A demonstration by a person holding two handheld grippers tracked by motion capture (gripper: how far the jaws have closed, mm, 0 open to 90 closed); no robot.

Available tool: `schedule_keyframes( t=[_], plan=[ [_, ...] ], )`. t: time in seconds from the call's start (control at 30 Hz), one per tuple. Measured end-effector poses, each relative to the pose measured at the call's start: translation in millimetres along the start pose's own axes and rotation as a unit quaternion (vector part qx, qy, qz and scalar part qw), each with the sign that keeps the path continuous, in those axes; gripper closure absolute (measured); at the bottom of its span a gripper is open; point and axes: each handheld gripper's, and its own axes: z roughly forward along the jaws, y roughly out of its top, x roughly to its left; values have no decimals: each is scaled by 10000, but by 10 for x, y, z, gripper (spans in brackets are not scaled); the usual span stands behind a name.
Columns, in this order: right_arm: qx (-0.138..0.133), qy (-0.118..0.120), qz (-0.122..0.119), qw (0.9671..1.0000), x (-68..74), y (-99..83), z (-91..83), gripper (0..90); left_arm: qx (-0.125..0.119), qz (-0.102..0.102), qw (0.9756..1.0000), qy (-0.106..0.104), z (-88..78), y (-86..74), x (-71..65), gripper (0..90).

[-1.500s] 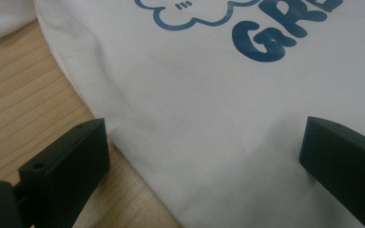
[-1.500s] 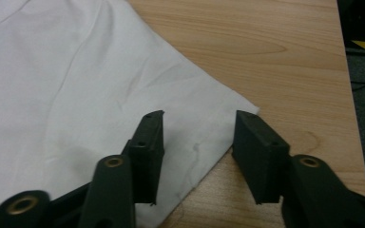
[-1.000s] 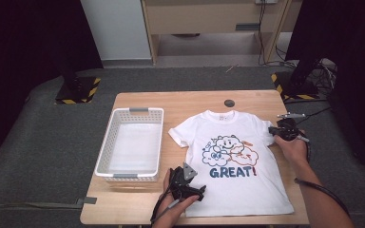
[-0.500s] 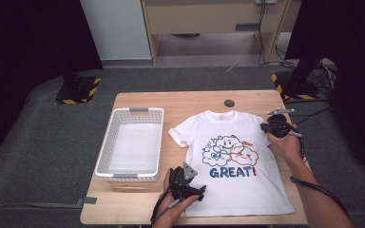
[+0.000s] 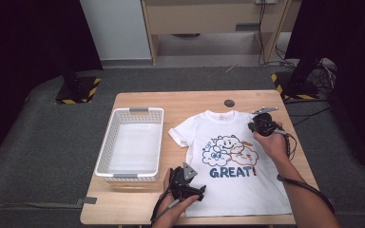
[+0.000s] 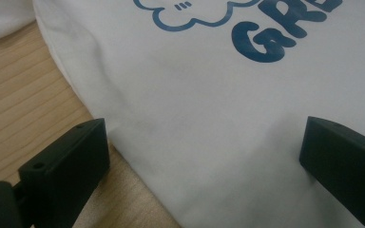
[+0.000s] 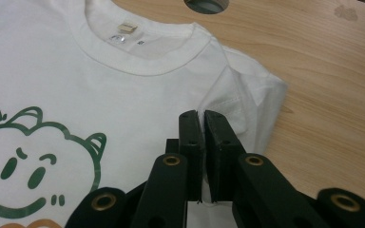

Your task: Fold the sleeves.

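T-shirt (image 5: 235,164) flat, no fold done — right gripper (image 7: 200,116) pinches its sleeve, left gripper (image 5: 197,191) wide at the hem, basket (image 5: 105,156) empty.

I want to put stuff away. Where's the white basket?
In the high view, the white basket sits on the left part of the wooden table, right beside the T-shirt.

Recording lab: black curtains (image 5: 24,42), hazard-striped stand bases (image 5: 78,90).
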Motion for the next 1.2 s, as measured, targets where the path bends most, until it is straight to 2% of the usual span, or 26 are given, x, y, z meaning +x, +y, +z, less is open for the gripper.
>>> schedule_keyframes(
  t=[0.33, 0.43, 0.5, 0.7, 0.87, 0.97, 1.1, 1.13, 1.2],
  plan=[
    [43, -8, 46, 10000, 44, 12, 60, 835, -1, -1, 10000, 0, 0, 0, 0, 17],
    [-2, 128, 77, 9999, 70, 19, 71, 710, -2, -3, 10000, 0, 0, 0, 0, 17],
    [-56, 306, 92, 9995, 77, 28, 58, 678, 0, 0, 10000, 0, 0, 0, 0, 17],
    [-253, 338, 91, 9991, -16, 30, -83, 612, 1, 2, 10000, 0, 0, 0, 0, 17],
    [-283, 363, 153, 9988, -88, -104, -181, 542, -13, -8, 10000, -6, 2, 0, -1, 17],
    [-353, 446, 121, 9983, -31, -231, -196, 413, -13, -6, 10000, -7, 2, 0, 0, 17],
    [-498, 540, -66, 9973, 115, -406, -177, 221, -12, -7, 10000, -7, 2, 0, 0, 17],
    [-480, 523, -93, 9974, 157, -454, -164, 166, -12, -7, 10000, -7, 2, 0, 0, 17],
    [-365, 501, -173, 9979, 218, -542, -127, 127, 3, 7, 10000, -4, -2, -1, 1, 17]
  ],
)
